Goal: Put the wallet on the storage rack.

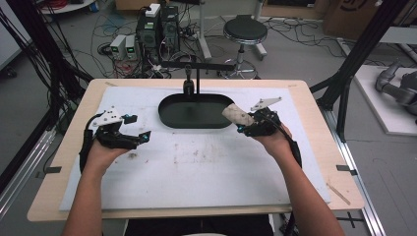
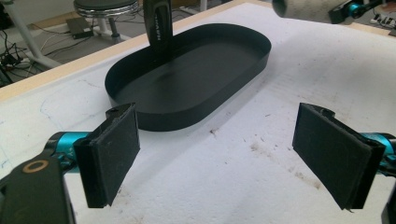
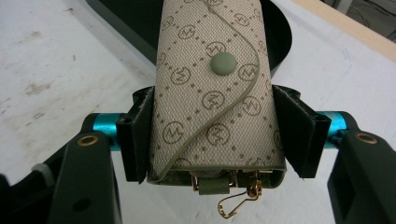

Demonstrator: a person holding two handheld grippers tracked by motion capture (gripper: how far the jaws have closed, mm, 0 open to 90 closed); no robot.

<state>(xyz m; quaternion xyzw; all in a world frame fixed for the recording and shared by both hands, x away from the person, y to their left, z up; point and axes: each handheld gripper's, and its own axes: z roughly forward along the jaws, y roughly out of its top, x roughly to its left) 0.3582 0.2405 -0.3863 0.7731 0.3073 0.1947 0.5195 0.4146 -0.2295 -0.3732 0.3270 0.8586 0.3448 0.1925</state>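
Note:
My right gripper (image 1: 244, 123) is shut on a beige patterned key pouch (image 3: 215, 88) with a green snap button; a gold clasp hangs from its near end. In the high view the pouch (image 1: 237, 114) is held above the right end of the black oval tray (image 1: 195, 121). My left gripper (image 1: 141, 137) stands open over the white mat, left of the tray, with nothing between its pads (image 2: 114, 151). The left gripper view looks at the tray (image 2: 229, 88) from that side, and the pouch (image 2: 303, 10) shows at the top right.
A white foam mat (image 1: 196, 167) covers the wooden table (image 1: 59, 167). A black camera stand (image 1: 188, 86) rises at the tray's far edge. A stool (image 1: 245, 30), computers and cables lie beyond the table. A black frame post (image 1: 349, 64) stands at the right.

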